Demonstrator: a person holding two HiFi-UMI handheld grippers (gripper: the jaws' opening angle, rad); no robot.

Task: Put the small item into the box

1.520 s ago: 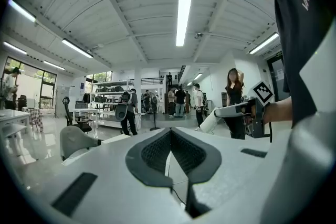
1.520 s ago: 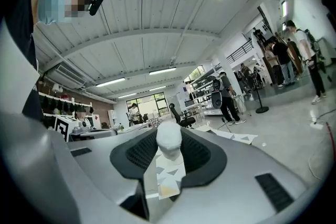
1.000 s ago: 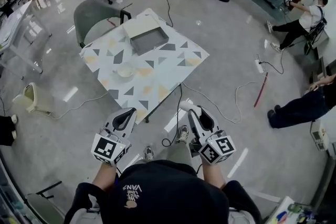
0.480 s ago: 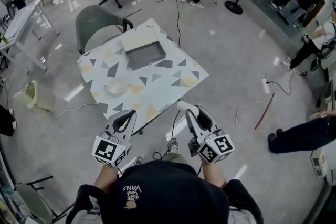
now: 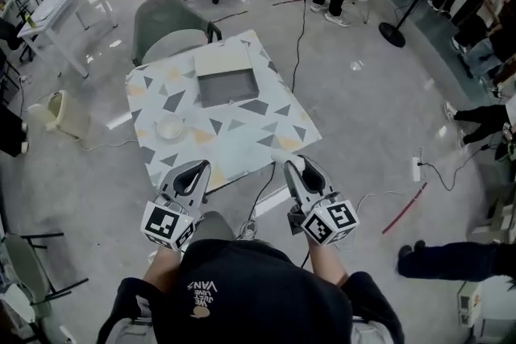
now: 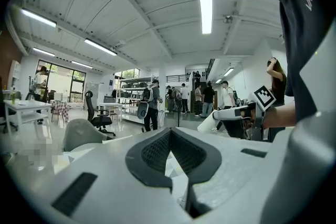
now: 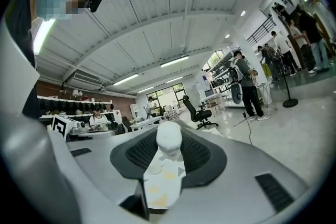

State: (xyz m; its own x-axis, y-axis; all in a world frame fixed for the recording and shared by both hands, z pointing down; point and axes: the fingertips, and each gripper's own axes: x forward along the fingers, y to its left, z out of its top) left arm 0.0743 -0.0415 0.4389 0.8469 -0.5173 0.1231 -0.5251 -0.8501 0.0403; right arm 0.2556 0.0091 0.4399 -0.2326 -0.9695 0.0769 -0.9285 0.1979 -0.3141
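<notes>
Where the box [image 5: 228,86] sits: far half of the counter [image 5: 242,137], open, with a pale board [image 5: 223,59] just beyond it.
Around: white dish [image 5: 170,128] on the counter's left; green chair [image 5: 165,28] at its far edge; cable [image 5: 300,32] across the floor, far right.
Left gripper [image 5: 197,166]: jaws together at the tips, empty, by the counter's near edge.
Right gripper [image 5: 296,168]: clamped on a small white item [image 7: 169,138].
</notes>
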